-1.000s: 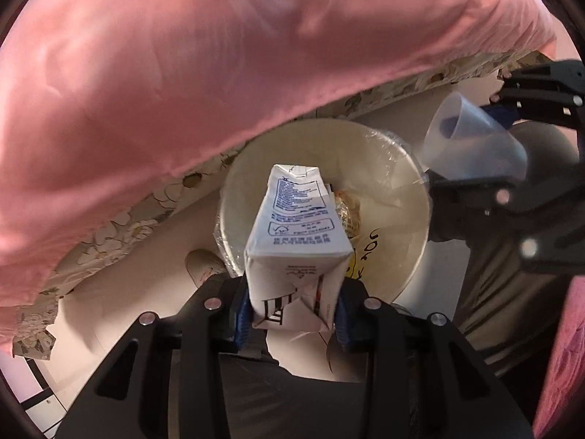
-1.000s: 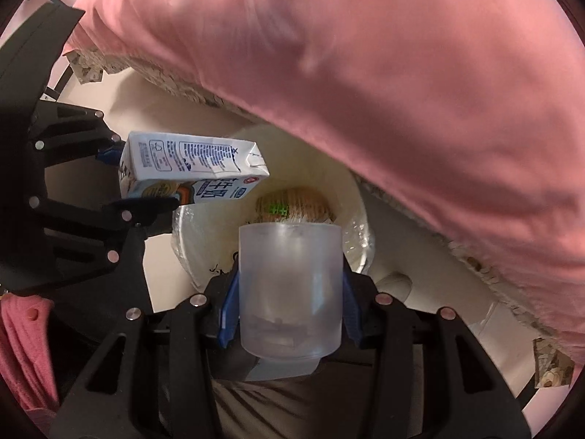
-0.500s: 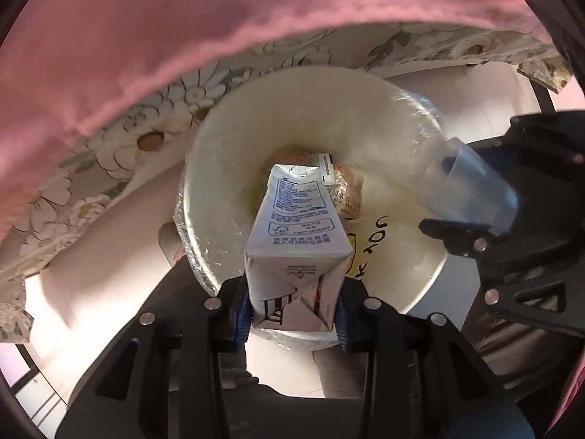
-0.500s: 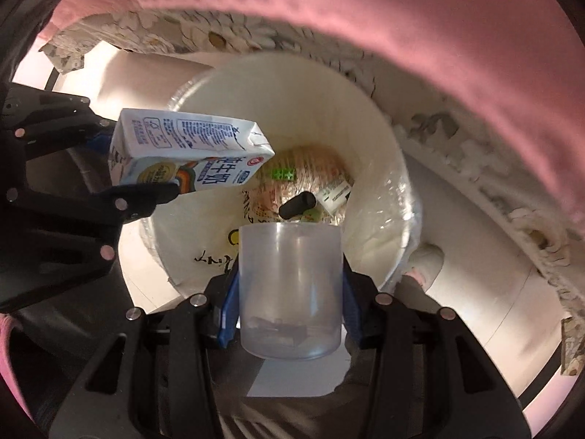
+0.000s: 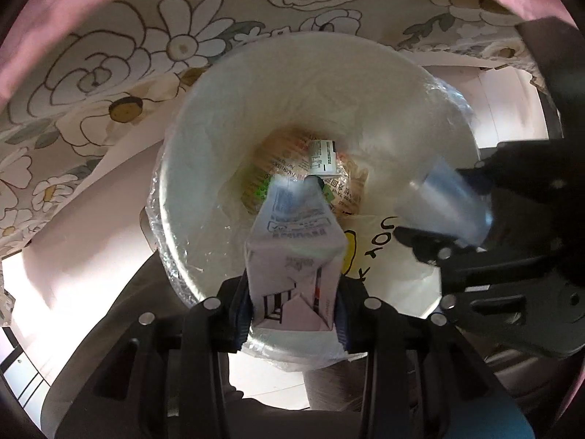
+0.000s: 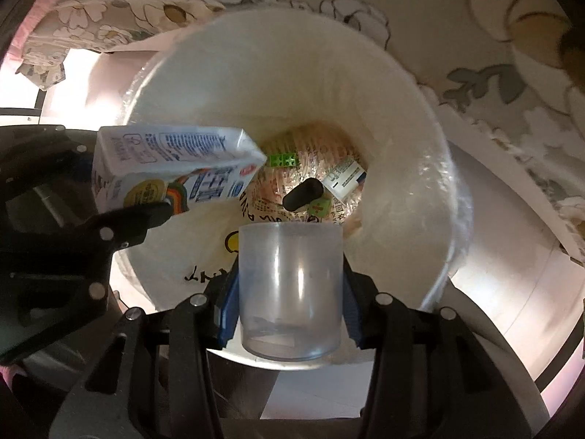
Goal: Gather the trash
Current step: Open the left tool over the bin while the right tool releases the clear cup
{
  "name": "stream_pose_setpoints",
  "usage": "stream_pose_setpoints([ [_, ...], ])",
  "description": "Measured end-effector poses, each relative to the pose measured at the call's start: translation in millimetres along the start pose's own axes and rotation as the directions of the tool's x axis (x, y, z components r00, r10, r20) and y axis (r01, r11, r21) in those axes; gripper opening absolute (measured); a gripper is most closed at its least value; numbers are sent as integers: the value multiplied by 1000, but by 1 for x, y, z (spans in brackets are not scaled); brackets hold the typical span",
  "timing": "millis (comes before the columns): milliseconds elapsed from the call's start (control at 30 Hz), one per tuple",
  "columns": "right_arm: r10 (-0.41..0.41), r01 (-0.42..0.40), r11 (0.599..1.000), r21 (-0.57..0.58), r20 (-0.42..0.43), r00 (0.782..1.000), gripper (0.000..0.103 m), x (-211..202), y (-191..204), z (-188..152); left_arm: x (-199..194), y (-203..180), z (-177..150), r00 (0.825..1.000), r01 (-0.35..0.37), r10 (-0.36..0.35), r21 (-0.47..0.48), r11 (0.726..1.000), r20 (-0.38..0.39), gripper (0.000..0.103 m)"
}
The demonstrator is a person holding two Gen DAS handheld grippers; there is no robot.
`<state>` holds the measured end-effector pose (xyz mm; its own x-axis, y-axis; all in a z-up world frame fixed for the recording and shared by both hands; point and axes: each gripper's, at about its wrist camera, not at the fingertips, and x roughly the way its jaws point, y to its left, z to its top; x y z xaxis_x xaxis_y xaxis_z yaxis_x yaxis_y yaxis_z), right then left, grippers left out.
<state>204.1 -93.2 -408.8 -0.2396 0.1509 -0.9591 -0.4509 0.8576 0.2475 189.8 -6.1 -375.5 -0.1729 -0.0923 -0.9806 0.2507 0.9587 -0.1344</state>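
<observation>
Got my left tool (image 5: 292,311) clamped on the milk carton (image 5: 292,252) and my right tool (image 6: 290,303) squeezing the clear plastic cup (image 6: 290,289), both hanging right over the open lined trash bin (image 6: 413,117), wrappers at the bottom.

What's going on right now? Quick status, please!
Left claw shut on milk carton. Right claw shut on clear plastic cup. Both above the lined trash bin. Nothing blocking.

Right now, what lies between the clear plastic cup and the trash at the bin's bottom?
Nothing: the right wrist view shows open air between clear plastic cup and trash.
</observation>
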Motion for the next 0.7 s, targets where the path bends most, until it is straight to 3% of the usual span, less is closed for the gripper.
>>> stream_pose_setpoints([
  [133,25,-25,999,21,-25,999,50,13,-2,3,12,2,4,1000,20,-21,-27,999,-16,41],
  [300,13,-12,999,36,-30,999,56,18,-4,5,12,6,6,1000,16,-16,-42,999,-13,52],
  [700,20,-20,1000,-12,14,1000,56,-5,9,-7,-9,4,-8,1000,4,-4,3,1000,17,53],
])
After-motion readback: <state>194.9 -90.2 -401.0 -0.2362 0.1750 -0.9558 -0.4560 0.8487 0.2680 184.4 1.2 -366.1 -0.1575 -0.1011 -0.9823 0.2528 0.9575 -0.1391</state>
